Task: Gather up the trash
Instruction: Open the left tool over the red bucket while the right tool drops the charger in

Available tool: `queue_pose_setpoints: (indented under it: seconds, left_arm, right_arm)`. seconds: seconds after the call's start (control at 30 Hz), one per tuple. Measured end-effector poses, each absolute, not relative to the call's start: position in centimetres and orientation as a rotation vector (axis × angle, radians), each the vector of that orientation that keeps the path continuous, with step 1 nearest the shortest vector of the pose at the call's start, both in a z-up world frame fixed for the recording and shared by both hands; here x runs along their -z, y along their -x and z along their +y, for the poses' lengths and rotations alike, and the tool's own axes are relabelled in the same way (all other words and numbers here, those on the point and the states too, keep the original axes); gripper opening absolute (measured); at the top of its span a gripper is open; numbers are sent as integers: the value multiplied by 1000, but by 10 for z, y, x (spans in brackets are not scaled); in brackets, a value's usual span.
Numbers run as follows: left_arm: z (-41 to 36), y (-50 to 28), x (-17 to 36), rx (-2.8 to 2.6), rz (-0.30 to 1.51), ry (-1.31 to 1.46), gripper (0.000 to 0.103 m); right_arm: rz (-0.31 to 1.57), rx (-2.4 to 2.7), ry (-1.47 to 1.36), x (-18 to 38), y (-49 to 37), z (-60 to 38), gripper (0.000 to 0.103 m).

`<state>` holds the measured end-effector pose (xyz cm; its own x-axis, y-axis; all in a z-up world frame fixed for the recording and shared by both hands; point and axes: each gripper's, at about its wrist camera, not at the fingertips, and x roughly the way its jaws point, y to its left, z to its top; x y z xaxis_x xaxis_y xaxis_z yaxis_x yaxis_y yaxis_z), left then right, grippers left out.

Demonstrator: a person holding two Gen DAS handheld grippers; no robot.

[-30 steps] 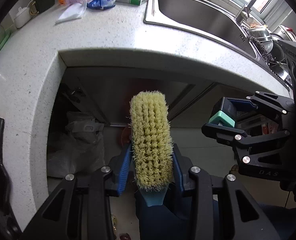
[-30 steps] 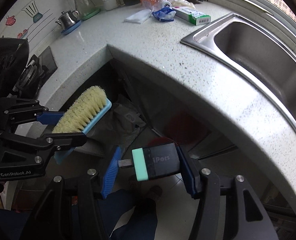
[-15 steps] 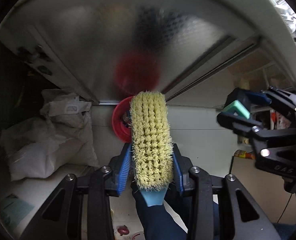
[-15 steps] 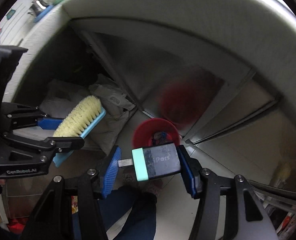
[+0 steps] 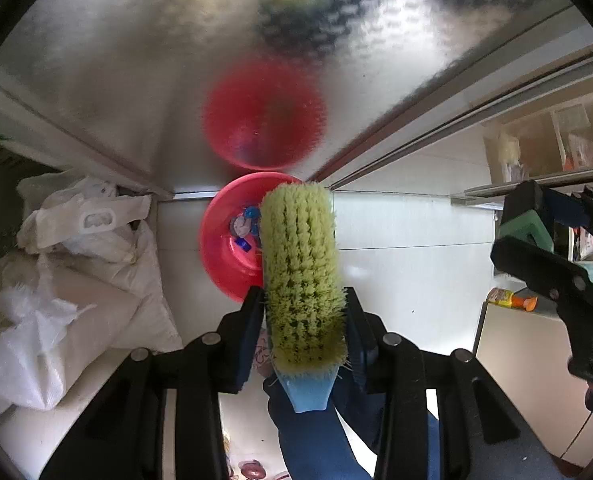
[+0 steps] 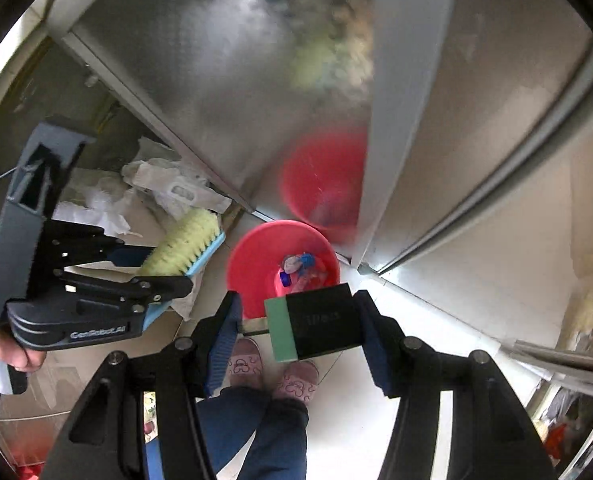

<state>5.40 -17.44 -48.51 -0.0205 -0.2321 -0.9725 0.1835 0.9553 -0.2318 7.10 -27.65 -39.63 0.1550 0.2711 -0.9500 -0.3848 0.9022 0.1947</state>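
My left gripper (image 5: 303,295) is shut on a scrub brush (image 5: 302,264) with yellow bristles and a light blue back. It points down at a red bin (image 5: 220,256) on the floor, which holds small bits of trash. My right gripper (image 6: 296,300) is shut on a black box with a green end (image 6: 322,322) and hangs just in front of the red bin (image 6: 252,264). The left gripper (image 6: 164,268) with the brush (image 6: 188,244) shows at the left of the right wrist view. The right gripper (image 5: 536,240) shows at the right edge of the left wrist view.
A shiny metal cabinet door (image 5: 136,80) stands behind the bin and mirrors it. White bags (image 5: 76,280) lie to the bin's left. A person's pink slippers (image 6: 248,360) and blue trousers are below the grippers. A low shelf with an orange bottle (image 5: 512,300) is at the right.
Both grippers have sunk from above the countertop to below its edge, close to the floor. The red bin has come into view and grown larger. Both grips are unchanged.
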Motion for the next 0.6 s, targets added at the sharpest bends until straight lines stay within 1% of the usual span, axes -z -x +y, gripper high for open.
queue_pose_setpoints:
  seconds: [0.1,0.13,0.17,0.2,0.23,0.27,0.5,0.53,0.57,0.6]
  left_arm:
    - [-179,-58,493,335,1550,30,37]
    - [-179,-60,496,340,1556,27,43]
    - [-178,-61,498,340,1563,20,56]
    - [-178,-62,500,340,1563,13,65]
    - [-178,-63,500,337,1555,7,81]
    - [-177,-64,500,337,1541,2,88]
    - [-172,-65,495,316,1513,-29,90]
    - [-169,-64,494,307,1505,-31,93]
    - [-166,-64,493,297,1499,-30,101]
    - [-164,-63,492,288,1496,-29,103]
  right_arm:
    - [1349,-464,104,403,-69,-273,54]
    - [1352,-464,103,404,-68,-272,54]
    - [1354,-464,100,404,-69,-270,54]
    - [1356,-465,97,404,-69,-273,54]
    - [1358,-463,96,405,-68,-273,54]
    - [1360,-462,97,405,-68,-276,54]
    - [1368,-452,98,406,-70,-279,54]
    - [1367,-452,97,406,-70,-279,54]
    - [1366,-453,95,406,-70,-279,54]
    - [1366,-454,96,406,-70,-279,54]
